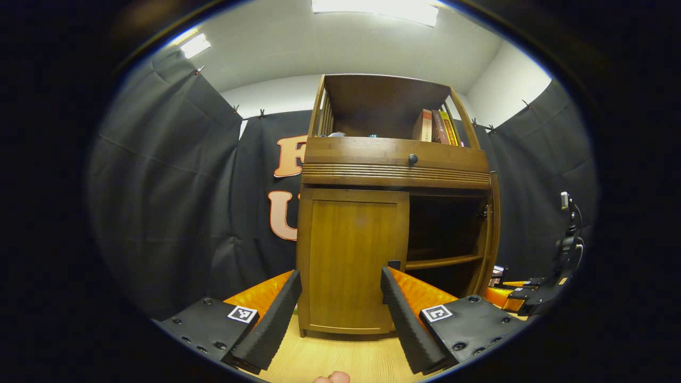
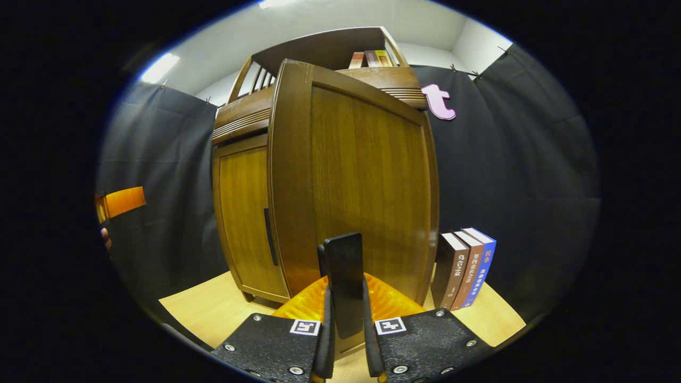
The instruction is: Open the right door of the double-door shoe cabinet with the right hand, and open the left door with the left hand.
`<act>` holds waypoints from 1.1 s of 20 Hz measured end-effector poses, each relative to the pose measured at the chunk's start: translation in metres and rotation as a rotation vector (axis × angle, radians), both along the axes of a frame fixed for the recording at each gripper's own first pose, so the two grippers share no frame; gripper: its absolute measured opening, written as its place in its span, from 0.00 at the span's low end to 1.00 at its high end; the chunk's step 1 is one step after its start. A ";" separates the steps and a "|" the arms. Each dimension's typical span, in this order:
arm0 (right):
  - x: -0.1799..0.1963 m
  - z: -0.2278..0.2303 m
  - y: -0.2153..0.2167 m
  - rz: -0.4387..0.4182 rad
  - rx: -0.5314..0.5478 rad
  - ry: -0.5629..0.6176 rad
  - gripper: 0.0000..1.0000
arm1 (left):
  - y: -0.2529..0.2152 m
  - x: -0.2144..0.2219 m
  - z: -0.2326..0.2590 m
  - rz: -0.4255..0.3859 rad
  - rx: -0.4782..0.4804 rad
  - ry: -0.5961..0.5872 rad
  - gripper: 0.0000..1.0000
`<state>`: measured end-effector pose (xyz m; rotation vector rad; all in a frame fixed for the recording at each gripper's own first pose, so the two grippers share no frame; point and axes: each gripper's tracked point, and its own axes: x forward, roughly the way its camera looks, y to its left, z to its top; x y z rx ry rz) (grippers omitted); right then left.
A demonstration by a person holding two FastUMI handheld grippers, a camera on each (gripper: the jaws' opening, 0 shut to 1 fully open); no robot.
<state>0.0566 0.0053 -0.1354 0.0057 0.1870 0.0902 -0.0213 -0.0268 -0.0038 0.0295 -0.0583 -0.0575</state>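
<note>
Right hand-held gripper clamps the swung-open right door's handle; left hand-held gripper, wide open and empty, must next reach the left door.

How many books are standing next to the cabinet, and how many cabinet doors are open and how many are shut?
Books standing beside the cabinet: 3
Open doors, the right door: 1
Shut doors, the left door: 1
Total: 5
</note>
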 end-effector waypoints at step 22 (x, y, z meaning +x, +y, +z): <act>-0.049 0.015 -0.149 -0.144 -0.077 -0.027 0.00 | -0.083 0.016 -0.023 -0.122 -0.034 0.026 0.97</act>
